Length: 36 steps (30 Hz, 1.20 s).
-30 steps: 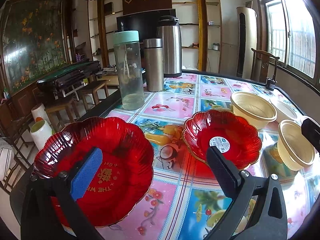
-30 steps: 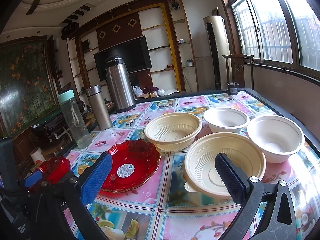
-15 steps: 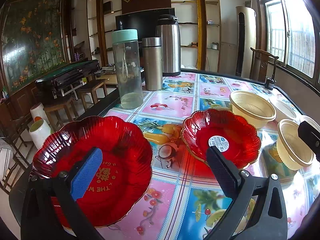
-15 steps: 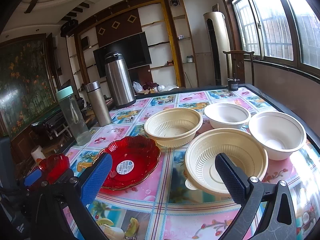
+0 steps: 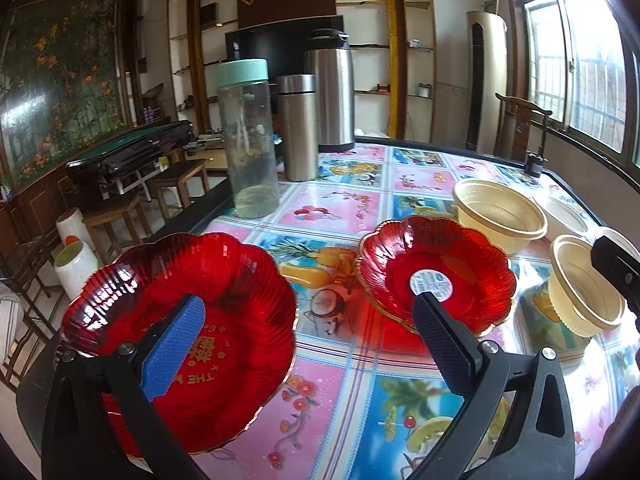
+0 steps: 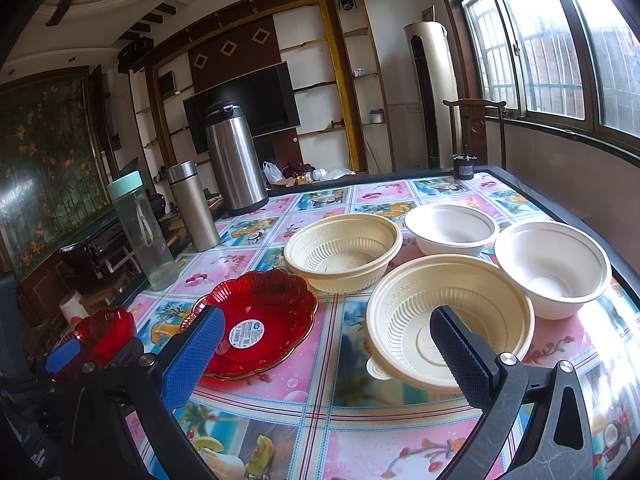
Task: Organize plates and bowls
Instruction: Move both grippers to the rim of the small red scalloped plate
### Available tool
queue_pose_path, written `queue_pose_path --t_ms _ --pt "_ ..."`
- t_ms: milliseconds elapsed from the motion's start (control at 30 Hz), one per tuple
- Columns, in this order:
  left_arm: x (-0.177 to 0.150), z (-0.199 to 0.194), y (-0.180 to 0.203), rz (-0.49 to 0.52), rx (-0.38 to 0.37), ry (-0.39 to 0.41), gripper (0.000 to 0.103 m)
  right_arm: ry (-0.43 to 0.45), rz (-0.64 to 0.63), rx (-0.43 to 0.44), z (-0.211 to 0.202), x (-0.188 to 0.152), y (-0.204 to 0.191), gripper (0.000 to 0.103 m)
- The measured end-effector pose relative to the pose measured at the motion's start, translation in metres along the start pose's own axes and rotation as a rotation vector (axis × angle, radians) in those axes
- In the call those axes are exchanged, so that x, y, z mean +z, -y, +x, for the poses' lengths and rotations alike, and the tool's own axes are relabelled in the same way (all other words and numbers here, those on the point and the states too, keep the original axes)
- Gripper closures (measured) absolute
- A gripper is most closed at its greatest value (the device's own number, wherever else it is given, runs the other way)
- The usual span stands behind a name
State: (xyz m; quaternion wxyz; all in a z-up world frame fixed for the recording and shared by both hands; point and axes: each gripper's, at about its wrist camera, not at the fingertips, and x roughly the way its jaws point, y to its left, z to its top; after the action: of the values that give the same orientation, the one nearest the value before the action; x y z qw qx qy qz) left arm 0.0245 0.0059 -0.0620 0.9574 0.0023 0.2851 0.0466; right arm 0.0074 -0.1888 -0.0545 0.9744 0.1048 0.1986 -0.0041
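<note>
Bowls and plates sitting apart on the patterned table (image 6: 280,404), none stacked. Large red plate (image 5: 224,320) lying at the near left corner, holding nothing, gold lettering showing on its bottom. Smaller red plate (image 6: 256,320) resting near the middle, bare but for a round white sticker. Two cream ribbed bowls standing open and unfilled: near cream bowl (image 6: 404,320) just beside the far cream bowl (image 6: 344,252). Two white bowls likewise holding nothing: far white bowl (image 6: 452,230) and right white bowl (image 6: 554,264), close together by the table's right edge. Clear bottle (image 5: 248,152) with a mint lid showing only a pale residue at its bottom, standing beside a steel flask (image 5: 298,128) and a taller steel jug (image 5: 332,92). Left gripper (image 5: 304,344) hanging over the table with fingers spread wide, gripping nothing, blue pad over the large red plate, black pad over the smaller one. Right gripper (image 6: 328,356) likewise spread wide and gripping nothing, black pad over the near cream bowl.
</note>
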Motion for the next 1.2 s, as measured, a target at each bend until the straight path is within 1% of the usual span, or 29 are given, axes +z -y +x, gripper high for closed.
queue_pose_path --t_ms 67,100,200,267,300,367,400,433,467,500,567,600,633,667,700,733,800,900,967,1033,1067,1200 --pt "0.0 0.001 0.002 0.007 -0.009 -0.006 0.0 0.001 0.008 -0.002 0.001 0.0 0.002 0.0" --pt "0.001 0.002 0.001 0.006 -0.027 -0.021 0.0 0.001 0.011 -0.004 0.001 0.0 0.003 0.0" --pt "0.012 0.002 -0.005 -0.023 -0.122 -0.075 0.0 -0.002 0.02 -0.005 0.003 0.002 0.004 0.0" --pt "0.031 0.007 -0.008 -0.028 -0.212 -0.159 0.0 -0.013 0.027 0.0 0.005 0.006 0.003 0.0" --pt "0.047 0.013 -0.01 -0.024 -0.257 -0.227 0.0 -0.025 0.029 0.015 0.007 0.009 0.002 0.0" --pt "0.067 0.026 -0.012 -0.019 -0.302 -0.327 0.0 -0.052 0.032 0.044 0.011 0.019 -0.001 0.0" --pt "0.079 0.035 -0.014 -0.028 -0.333 -0.384 0.0 -0.073 0.043 0.064 0.015 0.027 -0.002 0.0" --pt "0.087 0.042 -0.015 -0.037 -0.361 -0.418 0.0 -0.098 0.06 0.095 0.019 0.035 -0.001 0.0" --pt "0.095 0.048 -0.016 -0.049 -0.397 -0.451 0.0 -0.142 0.097 0.162 0.026 0.047 0.0 0.0" --pt "0.105 0.058 -0.017 -0.075 -0.45 -0.491 0.0 -0.181 0.132 0.215 0.032 0.056 0.001 0.0" --pt "0.114 0.071 -0.015 -0.11 -0.517 -0.551 0.0 -0.269 0.202 0.288 0.048 0.069 0.002 0.0" --pt "0.118 0.083 -0.014 -0.135 -0.546 -0.601 0.0 -0.326 0.24 0.341 0.059 0.074 0.003 0.0" --pt "0.118 0.091 -0.011 -0.149 -0.55 -0.63 0.0 -0.363 0.274 0.391 0.069 0.076 0.004 0.0" --pt "0.118 0.101 -0.007 -0.16 -0.55 -0.668 0.0 -0.402 0.316 0.42 0.079 0.076 0.005 0.0" --pt "0.115 0.112 -0.003 -0.184 -0.549 -0.718 0.0 -0.438 0.363 0.417 0.089 0.074 0.009 0.0" --pt "0.111 0.121 -0.001 -0.212 -0.545 -0.748 0.0 -0.461 0.396 0.405 0.097 0.072 0.013 0.0" --pt "0.102 0.138 0.003 -0.26 -0.531 -0.794 0.0 -0.499 0.442 0.401 0.112 0.065 0.02 0.0" --pt "0.092 0.155 0.009 -0.299 -0.548 -0.839 0.0 -0.531 0.483 0.405 0.126 0.056 0.031 0.002" --pt "0.089 0.158 0.012 -0.312 -0.558 -0.843 0.0 -0.561 0.518 0.426 0.13 0.054 0.036 0.005" --pt "0.086 0.158 0.015 -0.308 -0.562 -0.846 0.0 -0.58 0.547 0.464 0.133 0.049 0.037 0.005" --pt "0.084 0.16 0.015 -0.309 -0.559 -0.849 0.0 -0.587 0.553 0.464 0.134 0.047 0.037 0.006" --pt "0.08 0.16 0.008 -0.336 -0.56 -0.843 0.0 -0.626 0.583 0.482 0.143 0.039 0.036 0.014"
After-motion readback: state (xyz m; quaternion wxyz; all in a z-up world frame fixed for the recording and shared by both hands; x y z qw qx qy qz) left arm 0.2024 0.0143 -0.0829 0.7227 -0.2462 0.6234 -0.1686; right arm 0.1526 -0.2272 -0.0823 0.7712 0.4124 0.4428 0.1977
